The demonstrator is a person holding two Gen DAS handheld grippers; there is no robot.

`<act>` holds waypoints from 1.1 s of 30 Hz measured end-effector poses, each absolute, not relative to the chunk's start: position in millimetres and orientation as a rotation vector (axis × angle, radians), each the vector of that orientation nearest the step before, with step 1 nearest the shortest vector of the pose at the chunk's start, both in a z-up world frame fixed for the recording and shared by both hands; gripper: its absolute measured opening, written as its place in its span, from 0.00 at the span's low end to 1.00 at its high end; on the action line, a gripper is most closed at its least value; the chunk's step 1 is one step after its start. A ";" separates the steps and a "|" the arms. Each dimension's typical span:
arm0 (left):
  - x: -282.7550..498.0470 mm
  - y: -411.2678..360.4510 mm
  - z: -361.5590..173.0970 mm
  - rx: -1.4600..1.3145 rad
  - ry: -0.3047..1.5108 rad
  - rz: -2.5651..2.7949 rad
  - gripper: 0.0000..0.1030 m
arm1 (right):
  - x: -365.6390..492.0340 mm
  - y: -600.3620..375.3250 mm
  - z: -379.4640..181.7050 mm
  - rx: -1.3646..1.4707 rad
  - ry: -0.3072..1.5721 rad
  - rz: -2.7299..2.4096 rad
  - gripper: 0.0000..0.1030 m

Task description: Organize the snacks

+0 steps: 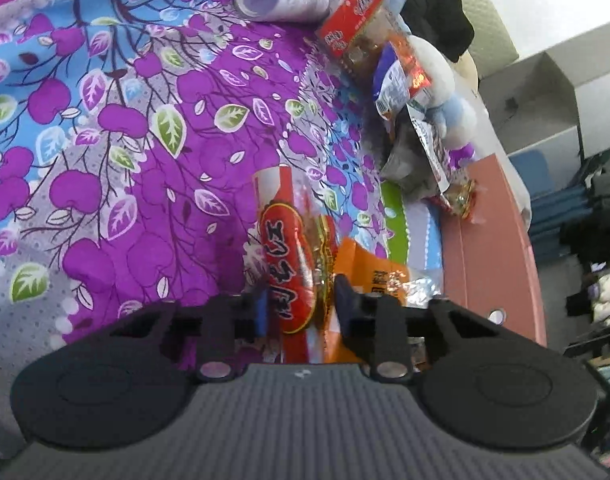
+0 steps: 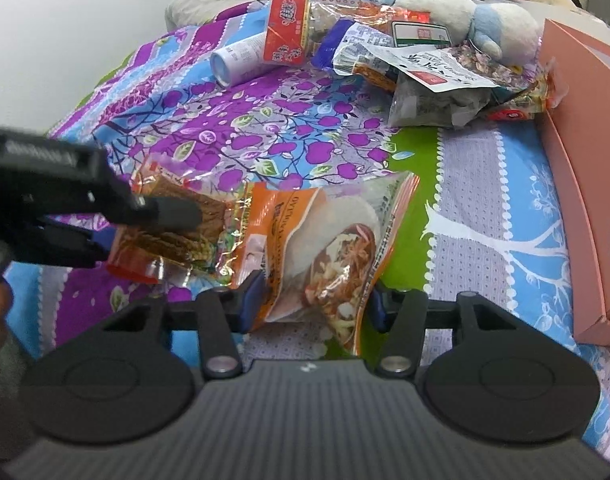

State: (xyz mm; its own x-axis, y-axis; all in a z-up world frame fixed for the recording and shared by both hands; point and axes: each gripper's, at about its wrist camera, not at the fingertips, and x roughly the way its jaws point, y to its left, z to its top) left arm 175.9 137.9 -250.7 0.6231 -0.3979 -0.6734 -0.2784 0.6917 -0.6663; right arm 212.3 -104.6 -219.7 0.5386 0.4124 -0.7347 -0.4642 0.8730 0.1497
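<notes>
Left gripper (image 1: 301, 304) clamps a glossy red snack packet (image 1: 289, 264), long axis pointing away along the floral bedspread (image 1: 125, 140); right gripper (image 2: 311, 300) pinches an adjacent crinkly orange pouch (image 2: 317, 248).

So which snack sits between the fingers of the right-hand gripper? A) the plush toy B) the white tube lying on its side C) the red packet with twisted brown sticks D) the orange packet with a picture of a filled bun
D: in the right wrist view, the orange bun packet lies between the fingers of the right gripper, while the left gripper is at the red packet of twisted sticks.
</notes>
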 end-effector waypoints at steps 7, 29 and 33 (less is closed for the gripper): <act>174.7 120.3 -240.8 -0.725 0.922 -0.080 0.15 | 201.9 -116.5 -212.2 -0.025 0.848 0.477 0.45; 173.4 66.3 -163.5 -0.471 0.853 -0.092 0.11 | 186.1 -160.3 -162.6 0.027 0.776 0.375 0.44; 178.0 57.3 -140.4 -0.456 0.831 -0.109 0.11 | 187.2 -169.2 -141.4 0.041 0.745 0.359 0.44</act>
